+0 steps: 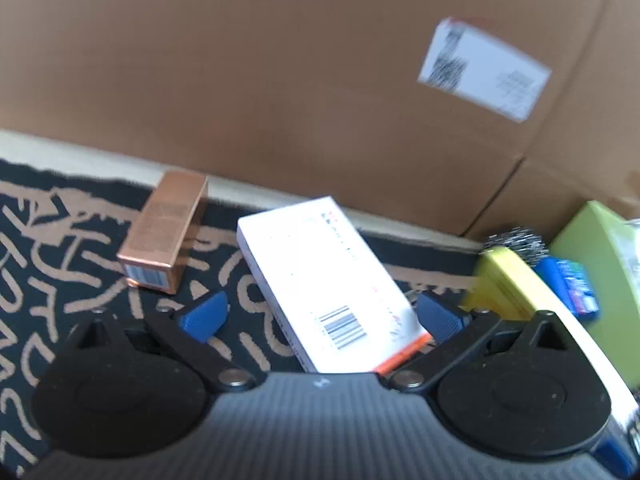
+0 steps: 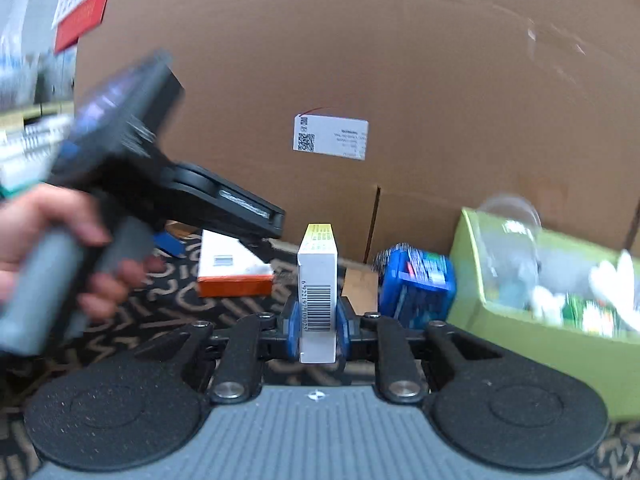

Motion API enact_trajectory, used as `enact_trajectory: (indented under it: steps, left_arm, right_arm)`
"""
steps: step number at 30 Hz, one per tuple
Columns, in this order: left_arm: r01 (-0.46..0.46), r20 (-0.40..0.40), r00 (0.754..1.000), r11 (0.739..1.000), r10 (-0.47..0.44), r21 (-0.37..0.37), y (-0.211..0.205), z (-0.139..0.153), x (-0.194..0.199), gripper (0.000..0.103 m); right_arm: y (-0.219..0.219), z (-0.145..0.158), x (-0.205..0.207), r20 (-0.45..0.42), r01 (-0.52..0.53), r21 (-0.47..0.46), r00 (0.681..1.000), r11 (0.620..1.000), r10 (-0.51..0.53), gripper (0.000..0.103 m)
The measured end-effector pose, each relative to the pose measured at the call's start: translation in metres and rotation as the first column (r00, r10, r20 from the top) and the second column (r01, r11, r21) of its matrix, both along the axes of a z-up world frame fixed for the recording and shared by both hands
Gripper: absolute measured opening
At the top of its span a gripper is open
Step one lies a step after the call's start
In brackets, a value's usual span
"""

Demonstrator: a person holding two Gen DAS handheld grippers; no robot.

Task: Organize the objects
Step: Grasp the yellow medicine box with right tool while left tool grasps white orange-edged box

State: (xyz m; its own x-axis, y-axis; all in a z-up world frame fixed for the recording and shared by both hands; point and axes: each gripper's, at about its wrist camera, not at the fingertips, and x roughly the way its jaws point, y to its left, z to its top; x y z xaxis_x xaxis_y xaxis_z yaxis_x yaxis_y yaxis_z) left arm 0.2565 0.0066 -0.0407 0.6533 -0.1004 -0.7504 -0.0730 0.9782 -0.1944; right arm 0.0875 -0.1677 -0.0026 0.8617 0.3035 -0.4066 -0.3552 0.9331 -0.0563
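Note:
In the left wrist view my left gripper point(image 1: 324, 314) is open, its blue pads either side of a flat white box with an orange end point(image 1: 328, 280) lying on the patterned rug; I cannot tell whether they touch it. A copper box point(image 1: 164, 236) lies to its left. In the right wrist view my right gripper point(image 2: 318, 326) is shut on a narrow white box with a yellow top and barcode point(image 2: 318, 292), held upright. The white-and-orange box point(image 2: 232, 272) shows at left under the hand-held left gripper point(image 2: 160, 184). A green bin point(image 2: 560, 304) of items sits at right.
A large cardboard box point(image 2: 400, 80) with a shipping label stands behind everything. A blue packet point(image 2: 418, 284) lies beside the green bin, with a wire scrubber point(image 1: 516, 242) near it. The rug point(image 1: 52, 264) is black with tan squiggles.

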Motion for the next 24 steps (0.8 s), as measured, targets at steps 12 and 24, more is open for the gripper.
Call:
enact_trajectory:
  steps: [12,24]
  left_arm:
    - [0.172,0.021,0.984,0.967,-0.179,0.188,-0.016,-0.002,-0.028,0.069]
    - [0.225,0.041,0.971,0.958,-0.236,0.181,0.037,0.010,-0.139,0.086]
  right_arm:
    - [-0.002,0.000,-0.043,0.063,-0.111,-0.079,0.991,0.991,0.116,0.023]
    - [0.010,-0.006,-0.060,-0.070,-0.193,0.125,0.977,0.973,0.202,0.077]
